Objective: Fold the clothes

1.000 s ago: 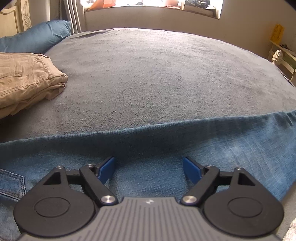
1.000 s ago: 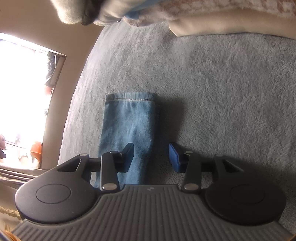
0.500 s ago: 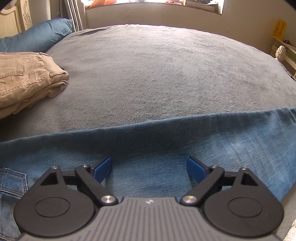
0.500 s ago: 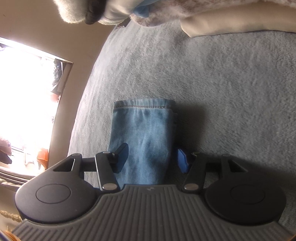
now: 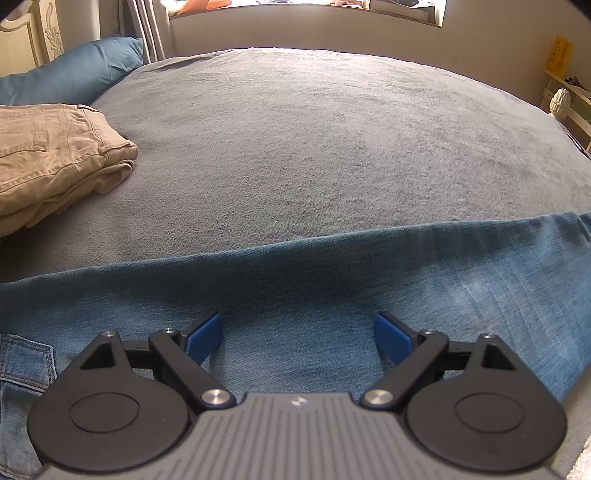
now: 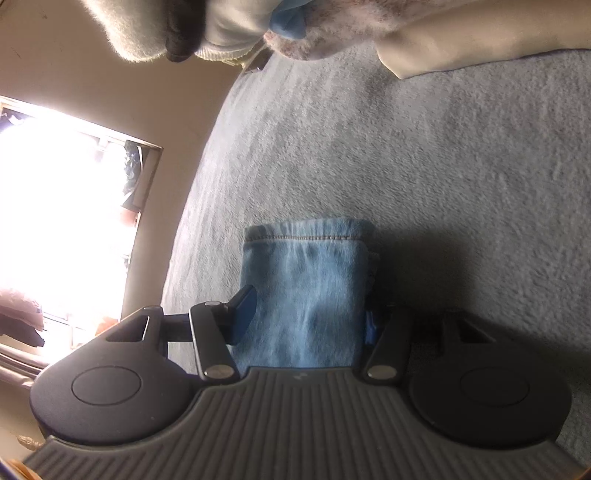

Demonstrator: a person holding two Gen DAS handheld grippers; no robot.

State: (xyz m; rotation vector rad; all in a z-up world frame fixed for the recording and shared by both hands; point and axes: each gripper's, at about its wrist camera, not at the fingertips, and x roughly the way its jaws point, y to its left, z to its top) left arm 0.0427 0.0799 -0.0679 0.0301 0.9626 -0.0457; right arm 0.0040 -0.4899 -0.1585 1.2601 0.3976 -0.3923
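Note:
Blue jeans (image 5: 332, 288) lie stretched across the near part of the grey bed blanket (image 5: 314, 147). My left gripper (image 5: 298, 336) hovers just over the denim, open wide, with nothing pinched between its blue pads. In the right wrist view the hemmed end of a jeans leg (image 6: 306, 273) lies flat between the fingers of my right gripper (image 6: 306, 317). The left pad (image 6: 243, 314) stands beside the leg's edge. The other pad is mostly hidden behind the denim. The cloth is not bunched, so this gripper reads as open around the leg.
Folded khaki trousers (image 5: 55, 155) sit at the left of the bed, with a blue pillow (image 5: 74, 74) behind them. A heap of pale clothes (image 6: 258, 22) lies on the blanket (image 6: 443, 184) beyond the leg end. A bright window (image 6: 55, 221) is off the bed's edge.
My right gripper slid forward along the jeans leg and its jaws widened, so the leg end now lies between the fingers. The left gripper's jaws spread slightly and it stayed in place.

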